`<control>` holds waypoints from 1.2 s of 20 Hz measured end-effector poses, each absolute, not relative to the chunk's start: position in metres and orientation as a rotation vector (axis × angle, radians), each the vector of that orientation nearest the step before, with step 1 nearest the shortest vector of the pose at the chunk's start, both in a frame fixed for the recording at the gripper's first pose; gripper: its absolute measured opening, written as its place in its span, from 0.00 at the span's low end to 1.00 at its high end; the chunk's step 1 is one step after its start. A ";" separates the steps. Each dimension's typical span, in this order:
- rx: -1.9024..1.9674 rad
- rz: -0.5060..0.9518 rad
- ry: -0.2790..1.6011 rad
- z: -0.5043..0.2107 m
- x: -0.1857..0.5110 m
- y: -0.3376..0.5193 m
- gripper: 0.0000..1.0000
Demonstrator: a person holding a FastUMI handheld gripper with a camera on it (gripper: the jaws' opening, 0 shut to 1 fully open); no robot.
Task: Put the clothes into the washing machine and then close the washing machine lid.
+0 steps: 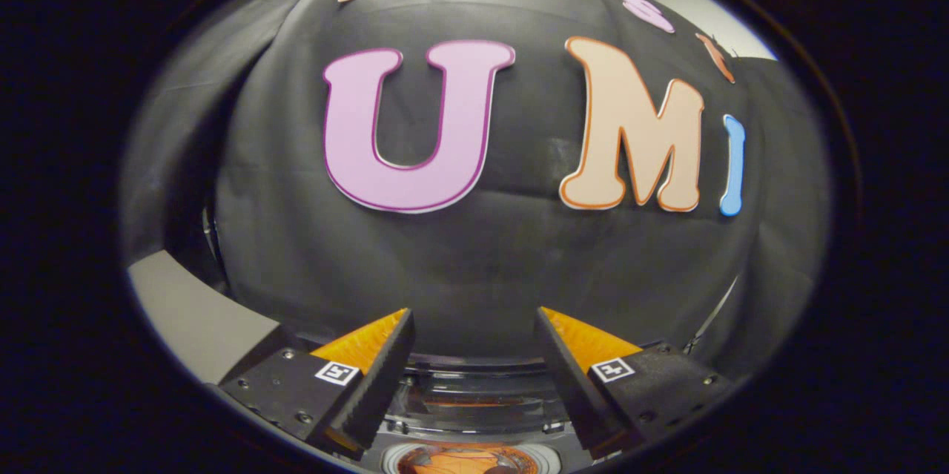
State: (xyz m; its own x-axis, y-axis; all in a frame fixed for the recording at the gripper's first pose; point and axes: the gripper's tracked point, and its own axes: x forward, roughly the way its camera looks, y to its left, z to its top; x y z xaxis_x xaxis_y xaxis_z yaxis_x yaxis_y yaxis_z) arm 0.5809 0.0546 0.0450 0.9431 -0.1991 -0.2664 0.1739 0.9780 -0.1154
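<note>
Fingers were spread open, gripping nothing, the washing machine low at bottom center; a blind reach could've missed the clothes.

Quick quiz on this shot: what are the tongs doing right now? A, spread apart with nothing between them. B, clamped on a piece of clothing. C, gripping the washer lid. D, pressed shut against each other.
A: the tongs stand wide apart with nothing between their fingers, held above the washer, whose top shows below and between them, with the black cloth wall beyond.
</note>
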 end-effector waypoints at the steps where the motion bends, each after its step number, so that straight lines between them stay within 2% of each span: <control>1: -0.070 -0.186 0.254 0.047 0.587 0.053 0.98; 3: -0.038 -0.209 0.268 0.040 0.594 0.044 0.97; 6: -0.040 -0.225 0.410 -0.007 0.591 0.033 0.98; 8: 0.027 -0.204 0.318 0.009 0.594 0.035 0.98; 9: -0.001 -0.186 0.382 0.001 0.584 0.034 0.98; 24: 0.001 -0.203 0.338 0.012 0.542 0.042 0.98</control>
State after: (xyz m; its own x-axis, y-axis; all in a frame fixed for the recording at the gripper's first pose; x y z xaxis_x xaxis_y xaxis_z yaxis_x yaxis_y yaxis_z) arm 0.5416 0.0421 0.0122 0.9232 -0.1972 -0.3297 0.1976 0.9797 -0.0327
